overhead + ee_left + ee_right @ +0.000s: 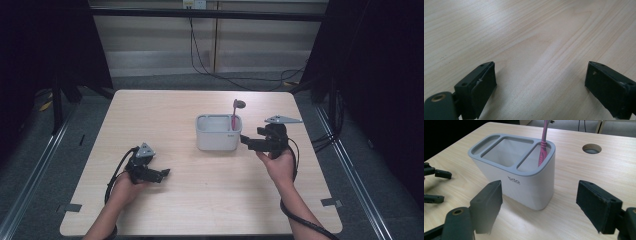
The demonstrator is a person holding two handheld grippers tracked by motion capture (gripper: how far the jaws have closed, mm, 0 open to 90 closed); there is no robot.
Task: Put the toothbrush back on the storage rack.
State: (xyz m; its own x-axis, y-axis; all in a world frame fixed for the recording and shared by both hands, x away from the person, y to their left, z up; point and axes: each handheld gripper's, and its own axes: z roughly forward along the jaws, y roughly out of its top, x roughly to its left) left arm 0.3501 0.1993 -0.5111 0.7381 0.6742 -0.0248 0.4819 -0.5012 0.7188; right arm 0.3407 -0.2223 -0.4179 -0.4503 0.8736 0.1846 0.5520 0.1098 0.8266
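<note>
Right gripper [248, 140], fingers wide, lines up beside the toothbrush holder [218, 134] (pink toothbrush [233, 116] inside); next, close in. Left gripper [161, 174] idles open.

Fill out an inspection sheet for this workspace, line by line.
Surface: pale wooden table, round cable hole in it.
Job's things: white holder with three compartments; pink toothbrush upright in an end compartment.
Clutter: nothing seen.
Grippers: left gripper open over bare wood; right gripper open, facing the holder, apart from it.
Cables: black cable trailing from the left gripper; black cables on the floor beyond.
Surroundings: grey floor, dark curtains at both sides.
</note>
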